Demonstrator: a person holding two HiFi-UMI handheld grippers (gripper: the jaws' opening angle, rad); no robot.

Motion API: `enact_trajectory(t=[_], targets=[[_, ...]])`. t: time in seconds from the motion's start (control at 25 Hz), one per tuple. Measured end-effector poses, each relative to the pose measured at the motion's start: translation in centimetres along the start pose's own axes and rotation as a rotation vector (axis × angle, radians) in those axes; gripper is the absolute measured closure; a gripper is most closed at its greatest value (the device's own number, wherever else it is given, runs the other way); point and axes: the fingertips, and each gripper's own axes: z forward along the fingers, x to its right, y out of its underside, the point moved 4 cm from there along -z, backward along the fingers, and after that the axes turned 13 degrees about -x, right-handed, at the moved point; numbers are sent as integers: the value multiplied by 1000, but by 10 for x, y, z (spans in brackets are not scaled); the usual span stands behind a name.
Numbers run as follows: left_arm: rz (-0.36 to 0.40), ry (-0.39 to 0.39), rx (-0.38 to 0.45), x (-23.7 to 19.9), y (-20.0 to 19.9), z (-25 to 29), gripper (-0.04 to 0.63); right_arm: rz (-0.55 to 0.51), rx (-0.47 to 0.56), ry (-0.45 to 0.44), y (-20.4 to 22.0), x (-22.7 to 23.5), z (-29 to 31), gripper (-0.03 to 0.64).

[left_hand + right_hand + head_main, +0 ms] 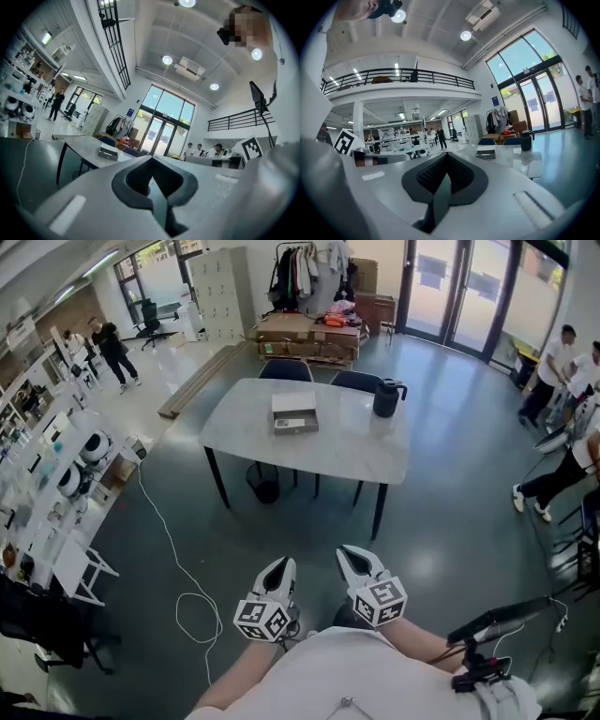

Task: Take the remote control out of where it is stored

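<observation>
Well, the person is standing well back from the table, with both grippers held low and close to the body, side by side and pointing toward it. The left gripper (278,570) has its jaws brought together at the tips, with nothing between them. Its own view shows only the dark pads meeting and the room beyond. The right gripper (360,565) is the same, jaws closed on nothing and pads touching at the tip.

Far ahead is a pale tabletop (239,423) on dark legs. A grey box (294,412) lies near its middle, and a black jug (387,397) stands upright to the right of the box, apart from it. The remote cannot be made out from here. A small pale shape shows at the near part of the box, but it is too small to tell what it is. Both grippers are well apart from the box.

Two blue chairs (286,369) are tucked in at the far side of the table. A white cable (178,568) trails in loops across the dark floor on the left, running from near the shelves (52,484) there toward the person. Several people (562,362) stand at the far right by the glass doors.
</observation>
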Motion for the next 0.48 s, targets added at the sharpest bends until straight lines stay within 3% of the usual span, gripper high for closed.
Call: enact_trajectory(t=[0.28, 0.48], targets=[[-14, -6, -2, -15, 0, 4, 595, 3, -3, 16, -5, 5, 12, 589], [29, 6, -11, -24, -16, 28, 595, 7, 19, 21, -21, 25, 37, 589]])
